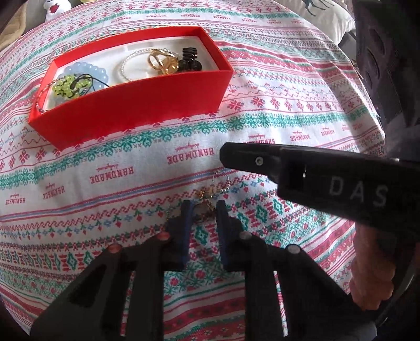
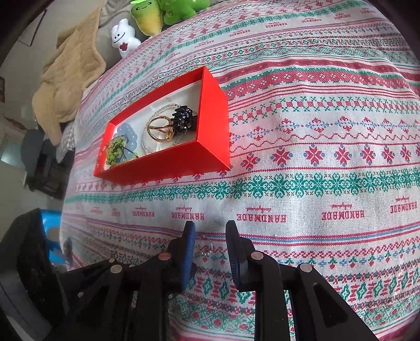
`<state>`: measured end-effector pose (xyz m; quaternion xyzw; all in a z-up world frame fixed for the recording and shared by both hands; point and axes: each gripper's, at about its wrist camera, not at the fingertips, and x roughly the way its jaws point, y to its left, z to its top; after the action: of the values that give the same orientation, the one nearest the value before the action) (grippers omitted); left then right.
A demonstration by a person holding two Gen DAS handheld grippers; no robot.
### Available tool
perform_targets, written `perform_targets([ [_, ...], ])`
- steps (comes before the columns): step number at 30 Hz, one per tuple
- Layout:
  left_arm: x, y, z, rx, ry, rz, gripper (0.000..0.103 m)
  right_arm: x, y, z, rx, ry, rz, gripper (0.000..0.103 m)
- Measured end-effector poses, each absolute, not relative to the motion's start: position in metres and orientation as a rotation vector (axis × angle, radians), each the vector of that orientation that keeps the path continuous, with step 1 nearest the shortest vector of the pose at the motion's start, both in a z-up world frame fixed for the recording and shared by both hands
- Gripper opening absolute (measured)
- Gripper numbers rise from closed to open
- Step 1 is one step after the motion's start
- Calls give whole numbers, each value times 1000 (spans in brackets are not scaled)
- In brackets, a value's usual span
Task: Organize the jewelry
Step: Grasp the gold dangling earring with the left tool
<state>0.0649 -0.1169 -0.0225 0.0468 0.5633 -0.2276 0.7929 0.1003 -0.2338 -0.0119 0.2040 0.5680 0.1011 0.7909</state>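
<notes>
A gold-and-bead charm chain (image 1: 207, 200) is seen lying on the tabletop (image 1: 288, 110), between the slightly spread fingers of the left gripper (image 1: 203, 209); contact cannot be told. The right gripper (image 2: 210, 230) is held apart over its thin loop. The red box (image 1: 136, 115) is filled beyond; plush toys (image 2: 147, 18) are glimpsed.

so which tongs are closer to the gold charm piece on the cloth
Left. The left tongs straddle the gold charm piece, with it between their tips. The right tongs sit just beside it, over its thin wire hoop.
</notes>
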Motion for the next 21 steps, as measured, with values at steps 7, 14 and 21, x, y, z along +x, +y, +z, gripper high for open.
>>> perform_targets([
  [7, 70, -96, -5, 15, 1191, -482, 20, 98, -234, -11, 421, 1227, 238, 25],
  [14, 81, -68, 7, -81, 1176, -430, 20, 98, -215, -16, 336, 1259, 264, 25],
  [21, 82, -63, 7, -92, 1181, -429, 20, 98, -200, -19, 234, 1256, 243, 25],
])
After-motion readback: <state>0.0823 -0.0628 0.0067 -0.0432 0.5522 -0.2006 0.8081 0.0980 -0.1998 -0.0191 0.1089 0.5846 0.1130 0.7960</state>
